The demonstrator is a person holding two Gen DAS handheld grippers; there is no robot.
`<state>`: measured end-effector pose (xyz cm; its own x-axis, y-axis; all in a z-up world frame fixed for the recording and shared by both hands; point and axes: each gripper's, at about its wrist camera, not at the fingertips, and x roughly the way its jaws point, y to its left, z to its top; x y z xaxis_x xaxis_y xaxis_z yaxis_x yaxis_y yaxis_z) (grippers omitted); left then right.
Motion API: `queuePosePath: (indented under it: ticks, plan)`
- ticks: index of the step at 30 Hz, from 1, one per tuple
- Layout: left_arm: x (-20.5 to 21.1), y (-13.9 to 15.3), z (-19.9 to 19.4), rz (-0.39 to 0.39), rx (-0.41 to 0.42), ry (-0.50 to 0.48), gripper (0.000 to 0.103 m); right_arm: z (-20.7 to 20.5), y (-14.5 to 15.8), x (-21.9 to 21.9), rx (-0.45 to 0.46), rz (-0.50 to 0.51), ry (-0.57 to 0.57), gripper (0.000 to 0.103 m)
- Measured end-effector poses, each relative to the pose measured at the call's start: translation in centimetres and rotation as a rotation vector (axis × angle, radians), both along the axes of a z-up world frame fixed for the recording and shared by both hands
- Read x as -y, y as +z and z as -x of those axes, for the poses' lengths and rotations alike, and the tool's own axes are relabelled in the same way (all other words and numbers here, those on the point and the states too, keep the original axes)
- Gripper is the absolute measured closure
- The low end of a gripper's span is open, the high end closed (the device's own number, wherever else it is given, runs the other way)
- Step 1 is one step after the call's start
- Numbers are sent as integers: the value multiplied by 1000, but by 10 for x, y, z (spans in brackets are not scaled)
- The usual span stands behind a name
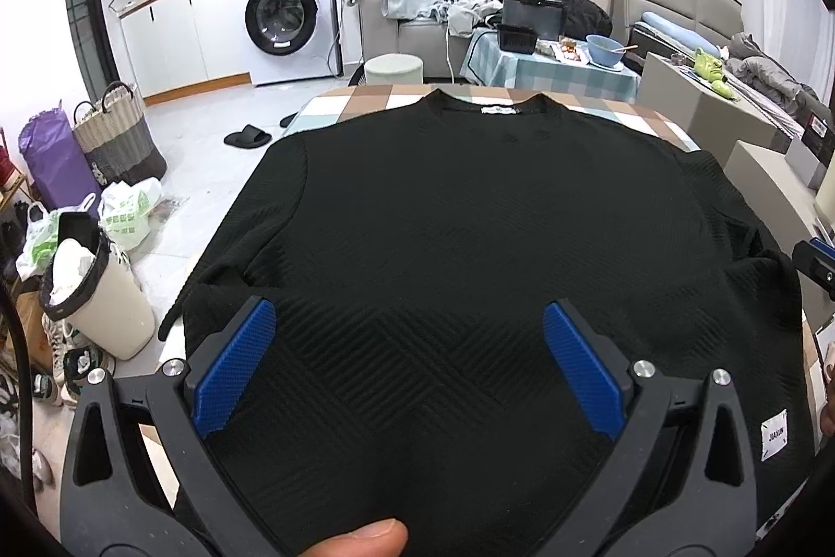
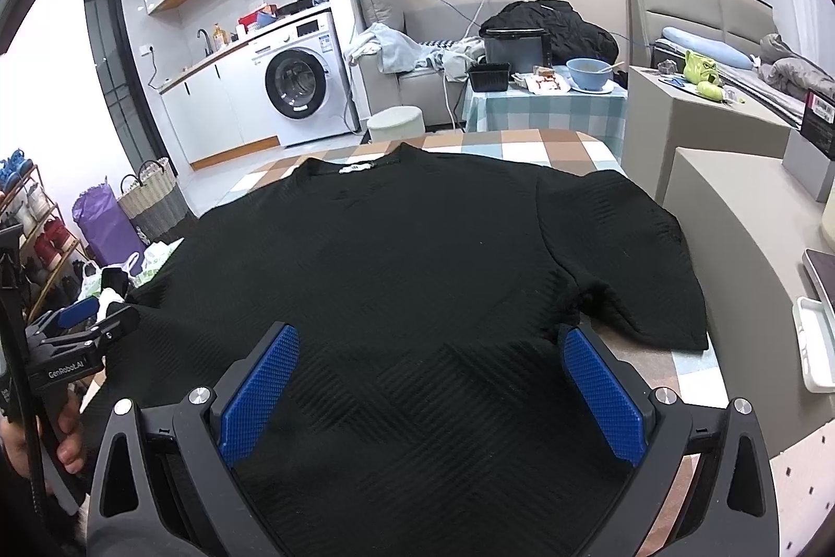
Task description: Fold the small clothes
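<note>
Black T-shirt [image 1: 469, 212] lies spread flat on the checked desk [image 2: 548, 150], neck away, both left claw [image 1: 409, 358] and right claw [image 2: 428, 379] gaping wide above its hem, gripping nothing.

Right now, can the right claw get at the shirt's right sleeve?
Probably yes. The right claw is open over the black shirt, and the right sleeve lies flat just ahead to its right, with nothing on it.

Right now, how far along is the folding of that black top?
Done: the top lies spread flat on the table, collar at the far end, sleeves out. In hand: nothing; the left gripper and right gripper are both open over the near hem. Left: every fold.
</note>
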<state>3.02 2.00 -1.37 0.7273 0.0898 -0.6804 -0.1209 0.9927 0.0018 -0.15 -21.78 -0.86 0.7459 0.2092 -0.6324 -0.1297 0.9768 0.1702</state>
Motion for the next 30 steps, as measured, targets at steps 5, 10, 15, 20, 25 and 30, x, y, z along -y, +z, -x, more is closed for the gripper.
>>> queuePosePath:
  ticks: [5,10,15,20,25,30]
  plan:
    - [0,-4,-7,20,-23,-10,1,-1,0,3,-4,-8,-7,0]
    - [1,-6,-14,23,-36,-18,1,-2,0,3,-6,-4,-14,0]
    - [0,-7,-21,32,-38,-26,1,-5,0,5,-18,-4,-28,0]
    - [-4,-7,-26,32,-17,-34,1,-12,-2,10,-40,-6,-57,0]
    - [-11,-3,-33,22,18,-27,1,-18,-9,28,-92,-56,-133,0]
    - [-31,-1,-42,47,52,9,1,-16,-17,64,-126,-147,-234,0]
